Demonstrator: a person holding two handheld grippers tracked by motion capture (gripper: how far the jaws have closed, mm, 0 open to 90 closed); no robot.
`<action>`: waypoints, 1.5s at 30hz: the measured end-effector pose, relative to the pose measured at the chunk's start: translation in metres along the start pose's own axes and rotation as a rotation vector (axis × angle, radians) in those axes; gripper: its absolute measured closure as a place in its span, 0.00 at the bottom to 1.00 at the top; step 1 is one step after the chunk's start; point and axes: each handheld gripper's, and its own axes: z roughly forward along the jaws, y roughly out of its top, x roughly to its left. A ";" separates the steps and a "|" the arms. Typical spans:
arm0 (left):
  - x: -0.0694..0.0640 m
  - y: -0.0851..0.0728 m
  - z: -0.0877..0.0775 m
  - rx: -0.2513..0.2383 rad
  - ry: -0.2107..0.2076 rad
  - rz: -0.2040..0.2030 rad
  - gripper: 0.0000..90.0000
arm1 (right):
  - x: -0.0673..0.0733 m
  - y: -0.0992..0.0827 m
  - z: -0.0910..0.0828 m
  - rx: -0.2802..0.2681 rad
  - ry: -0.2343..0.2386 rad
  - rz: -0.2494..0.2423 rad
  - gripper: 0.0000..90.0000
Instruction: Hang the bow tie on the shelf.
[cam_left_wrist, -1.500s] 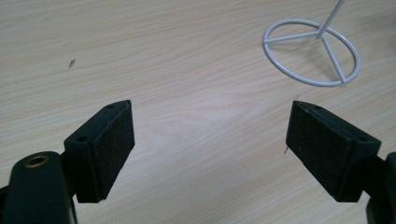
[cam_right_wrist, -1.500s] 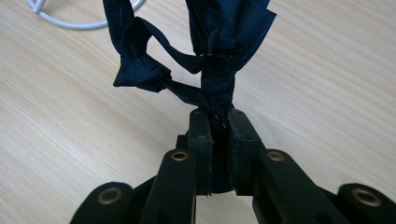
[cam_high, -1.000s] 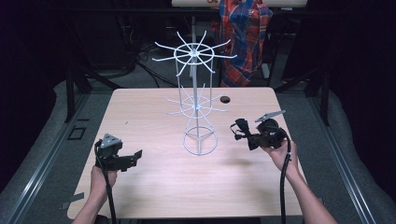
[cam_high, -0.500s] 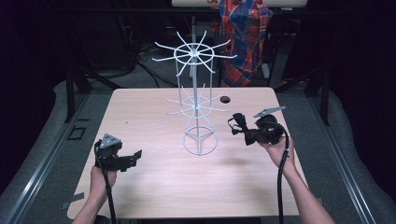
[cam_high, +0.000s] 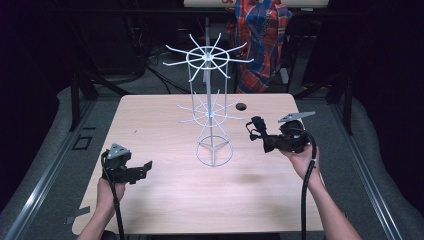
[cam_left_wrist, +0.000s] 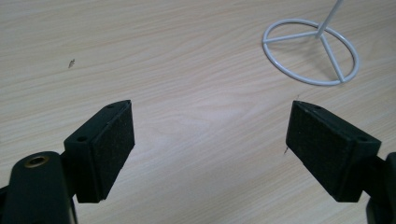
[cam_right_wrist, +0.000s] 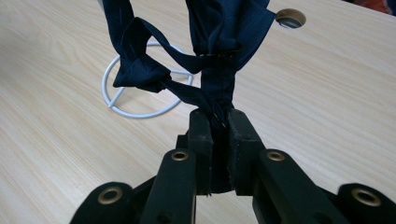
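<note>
Overhead, pale wooden table (cam_high: 165, 200), dark surroundings.

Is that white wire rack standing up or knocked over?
Upright: the rack stands on its ring base on the table, pole vertical.

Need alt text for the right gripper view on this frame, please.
The right gripper has its two black jaws shut on a dark navy fabric strip with a knotted loop, lifted above a light wooden table. Behind it lies the white wire stand's ring base.
</note>
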 end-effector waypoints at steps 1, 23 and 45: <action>0.000 0.000 0.000 0.000 0.000 0.000 0.17 | 0.000 0.000 0.000 0.000 0.000 0.000 0.91; 0.000 0.000 0.000 0.001 -0.006 0.003 0.17 | 0.001 0.006 -0.018 -0.068 0.037 0.018 0.91; 0.000 -0.001 -0.001 0.003 -0.004 0.004 0.17 | 0.009 0.016 -0.013 -0.073 0.042 -0.007 0.91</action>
